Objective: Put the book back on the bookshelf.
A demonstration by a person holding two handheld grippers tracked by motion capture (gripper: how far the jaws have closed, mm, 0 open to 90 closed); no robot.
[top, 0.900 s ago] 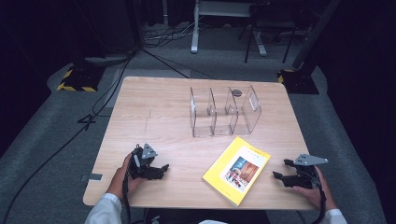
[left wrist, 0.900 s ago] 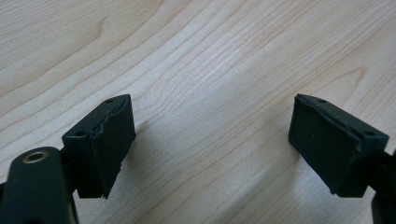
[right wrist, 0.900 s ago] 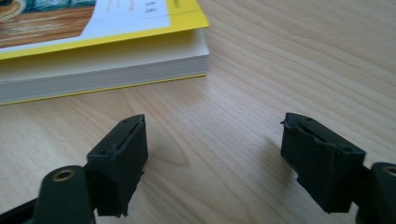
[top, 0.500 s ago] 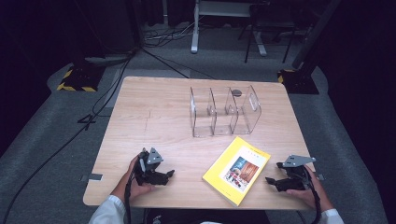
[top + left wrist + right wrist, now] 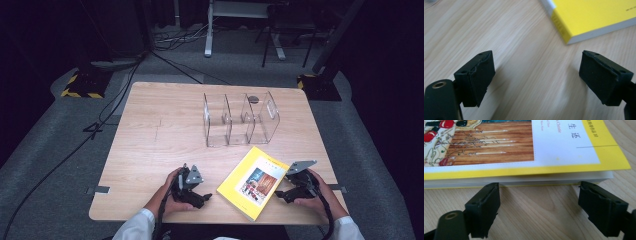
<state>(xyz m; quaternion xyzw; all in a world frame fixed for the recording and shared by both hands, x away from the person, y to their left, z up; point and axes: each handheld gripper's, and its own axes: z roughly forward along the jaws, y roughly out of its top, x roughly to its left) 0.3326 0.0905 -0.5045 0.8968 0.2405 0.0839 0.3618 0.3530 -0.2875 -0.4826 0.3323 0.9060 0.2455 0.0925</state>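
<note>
At the near edge of the table the person holds one gripper in each hand, low over the wood. The left gripper is near the left corner of the book, and it points to the right, toward the book. In the left gripper view its jaws stand wide apart, and between them there is only bare wood. The yellow corner of the book lies a little ahead of the jaws, not touching them.

The right gripper is at the right side of the book and points to the left, toward its long edge. In the right gripper view its jaws are also wide. Their tips are just beside the white page edge of the book, almost under it, but I cannot tell if they touch it. Nothing is pressed between them.

The book lies flat on the table between the two grippers, with the cover up, and it is turned at an angle to the table edge. The cover is yellow with a white field and a coloured picture on it.

Farther back, near the middle of the table, a clear rack stands upright. It has several compartments, divided by clear walls. It is well apart from the book.
</note>
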